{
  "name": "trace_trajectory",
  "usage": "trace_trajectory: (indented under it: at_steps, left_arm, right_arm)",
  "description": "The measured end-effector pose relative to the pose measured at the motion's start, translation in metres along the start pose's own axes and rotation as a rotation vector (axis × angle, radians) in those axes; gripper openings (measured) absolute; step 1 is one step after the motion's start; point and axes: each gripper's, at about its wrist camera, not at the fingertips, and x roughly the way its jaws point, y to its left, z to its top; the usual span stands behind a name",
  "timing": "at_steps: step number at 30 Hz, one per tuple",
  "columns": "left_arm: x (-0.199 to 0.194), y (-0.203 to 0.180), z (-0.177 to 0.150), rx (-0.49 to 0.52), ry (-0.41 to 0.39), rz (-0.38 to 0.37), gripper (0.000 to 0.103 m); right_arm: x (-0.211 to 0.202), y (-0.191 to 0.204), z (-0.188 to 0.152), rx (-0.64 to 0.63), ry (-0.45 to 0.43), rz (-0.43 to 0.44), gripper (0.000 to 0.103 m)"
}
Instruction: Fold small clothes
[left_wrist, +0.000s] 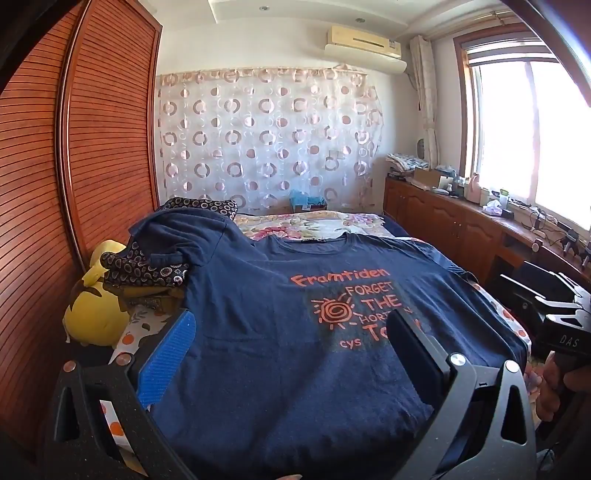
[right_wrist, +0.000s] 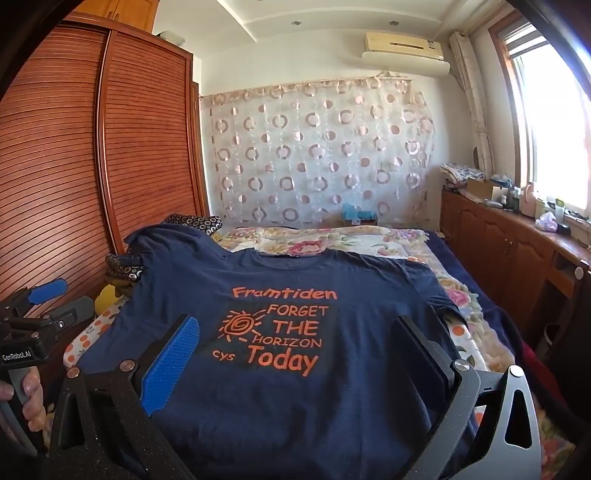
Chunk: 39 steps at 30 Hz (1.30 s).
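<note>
Both my tongs, left (left_wrist: 291, 354) and right (right_wrist: 295, 354), gape empty over the shirt (right_wrist: 280, 406), soft, limp cotton best pinched at its hem corners.

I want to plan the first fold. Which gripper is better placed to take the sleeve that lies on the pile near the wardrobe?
Probably the left gripper. It is open, on the wardrobe side, nearer that sleeve of the navy T-shirt. The right gripper, also open, faces the print.
</note>
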Motion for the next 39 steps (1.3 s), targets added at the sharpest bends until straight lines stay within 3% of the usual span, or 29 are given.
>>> trace_trajectory:
  at_steps: [39]
  left_arm:
    - [-0.0063,-0.0024,0.0009,0.009,-0.009,0.002,0.103]
  right_arm:
    - [-0.0019,0.002,0.0002,0.005,-0.018,-0.003,0.103]
